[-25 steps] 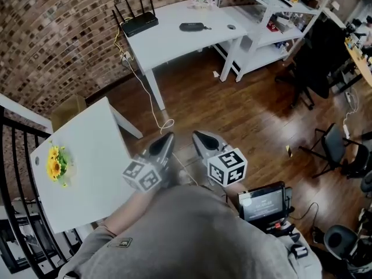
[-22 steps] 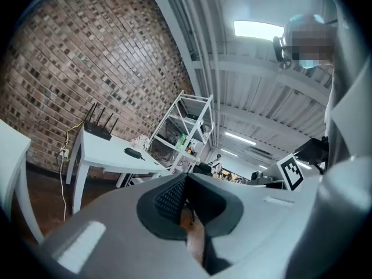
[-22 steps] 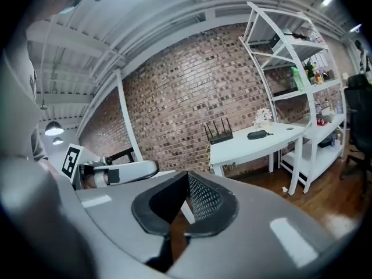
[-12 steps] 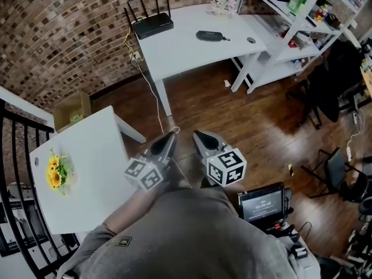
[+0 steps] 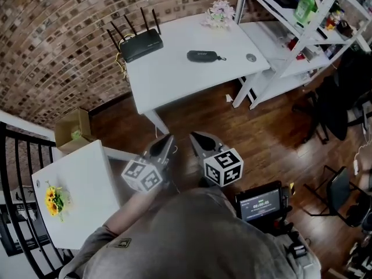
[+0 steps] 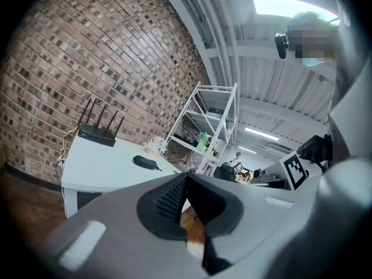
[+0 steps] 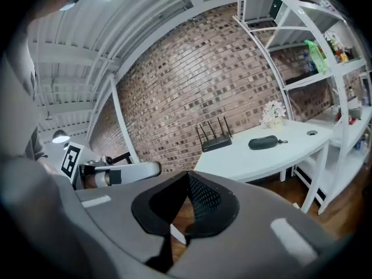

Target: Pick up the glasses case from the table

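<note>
The black glasses case [image 5: 203,56] lies in the middle of a white table [image 5: 174,77] by the brick wall; it also shows as the case [image 6: 145,162] and the case [image 7: 263,142] in the two gripper views. My left gripper [image 5: 167,139] and right gripper [image 5: 196,137] hang side by side over the wooden floor, well short of the table. Both point toward it. Each has its jaws shut with nothing between them, as at the left gripper [image 6: 185,176] and the right gripper [image 7: 187,174].
A black router [image 5: 139,41] and a small flower bunch [image 5: 220,13] share the table, with a cable hanging off its left end. White shelving [image 5: 290,34] stands to the right. A small white table [image 5: 87,185] with yellow flowers [image 5: 53,199] and a cardboard box [image 5: 72,129] are at left.
Both grippers and the head view have advanced toward the table, which now looks nearer and more central. The jaws of both stay shut.
</note>
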Demonstrator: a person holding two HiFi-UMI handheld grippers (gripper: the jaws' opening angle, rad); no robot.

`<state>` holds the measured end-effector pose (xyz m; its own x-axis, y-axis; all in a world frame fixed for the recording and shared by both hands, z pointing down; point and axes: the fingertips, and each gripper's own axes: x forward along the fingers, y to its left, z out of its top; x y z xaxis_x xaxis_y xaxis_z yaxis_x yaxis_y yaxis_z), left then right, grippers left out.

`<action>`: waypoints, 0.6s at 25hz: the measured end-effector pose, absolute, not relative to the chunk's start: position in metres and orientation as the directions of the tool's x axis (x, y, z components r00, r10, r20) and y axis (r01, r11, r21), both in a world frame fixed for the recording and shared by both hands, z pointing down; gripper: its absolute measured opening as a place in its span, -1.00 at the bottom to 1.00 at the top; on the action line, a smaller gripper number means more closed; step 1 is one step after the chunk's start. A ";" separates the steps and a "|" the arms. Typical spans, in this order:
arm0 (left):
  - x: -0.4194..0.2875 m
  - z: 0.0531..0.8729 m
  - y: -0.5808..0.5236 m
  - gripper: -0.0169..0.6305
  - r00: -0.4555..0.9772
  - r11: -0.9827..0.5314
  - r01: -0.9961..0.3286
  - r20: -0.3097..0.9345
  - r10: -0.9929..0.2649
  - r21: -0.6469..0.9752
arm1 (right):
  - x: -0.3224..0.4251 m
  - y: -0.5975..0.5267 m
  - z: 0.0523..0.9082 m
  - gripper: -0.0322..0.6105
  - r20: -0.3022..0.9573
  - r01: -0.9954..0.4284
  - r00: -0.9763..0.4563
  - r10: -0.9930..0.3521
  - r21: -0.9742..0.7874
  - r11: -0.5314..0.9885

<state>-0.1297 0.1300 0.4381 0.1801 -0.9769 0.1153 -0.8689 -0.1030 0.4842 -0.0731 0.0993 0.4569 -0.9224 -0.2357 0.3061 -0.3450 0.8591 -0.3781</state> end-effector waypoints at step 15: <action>-0.098 0.440 -0.079 -0.95 0.217 -0.124 -0.886 0.163 -0.962 0.447 | -0.032 -0.105 0.459 -0.87 0.309 -0.375 -0.915 -0.258 -0.424 0.824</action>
<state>-0.0977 -0.0786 0.4402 0.2169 -0.9625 0.1632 -0.8860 -0.1238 0.4469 -0.0318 -0.1053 0.4595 -0.9155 -0.2579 0.3088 -0.3753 0.8241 -0.4243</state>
